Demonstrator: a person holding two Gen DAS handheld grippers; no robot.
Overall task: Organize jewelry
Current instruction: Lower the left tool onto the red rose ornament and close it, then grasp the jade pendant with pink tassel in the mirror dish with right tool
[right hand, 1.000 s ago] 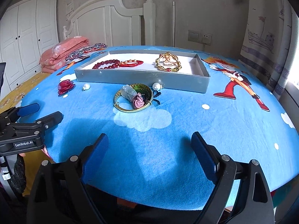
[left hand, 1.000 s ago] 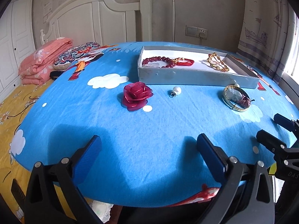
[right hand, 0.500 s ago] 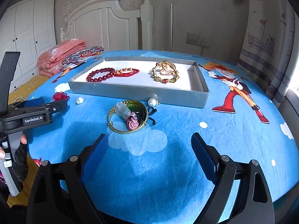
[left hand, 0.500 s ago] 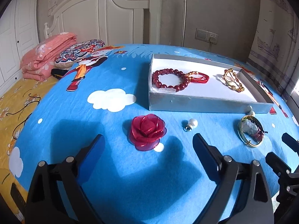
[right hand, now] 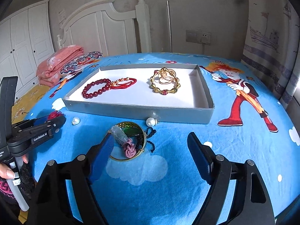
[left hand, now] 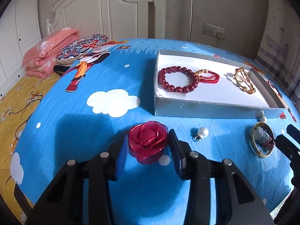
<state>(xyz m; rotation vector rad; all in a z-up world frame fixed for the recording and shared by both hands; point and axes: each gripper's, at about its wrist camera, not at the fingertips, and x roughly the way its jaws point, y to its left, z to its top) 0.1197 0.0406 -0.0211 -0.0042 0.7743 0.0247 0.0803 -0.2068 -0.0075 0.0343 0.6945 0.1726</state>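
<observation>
A bed (left hand: 78,112) covered by a blue cartoon-print sheet fills both views. Beyond both pairs of tongs lies a shallow grey tray (right hand: 142,110) with a white floor. Inside it rest a dark red bead bracelet (right hand: 96,89), a red cord bracelet (right hand: 124,82) touching it, and a gold bangle (right hand: 165,84) set apart toward the right tongs' side.

The left tongs (left hand: 148,150) have just been closing and now stand narrowed around a red wire rose (left hand: 147,141) lying on the sheet, one blue pad at each side of it; whether the pads press on the petals cannot be told.

The right tongs (right hand: 150,150) have just been closing a little and stand wide, released. A gold-rimmed bangle (right hand: 129,142) with a pale stone pendant and pink knot lying across it sits on the sheet near their left finger, whose pad overlaps its rim in the view.

Just ahead of the right tongs, a pearl earring (right hand: 151,121) lies against the tray wall. A second pearl earring (left hand: 201,132) lies on the sheet beside the left tongs' right finger, between the rose and the bangle.
</observation>
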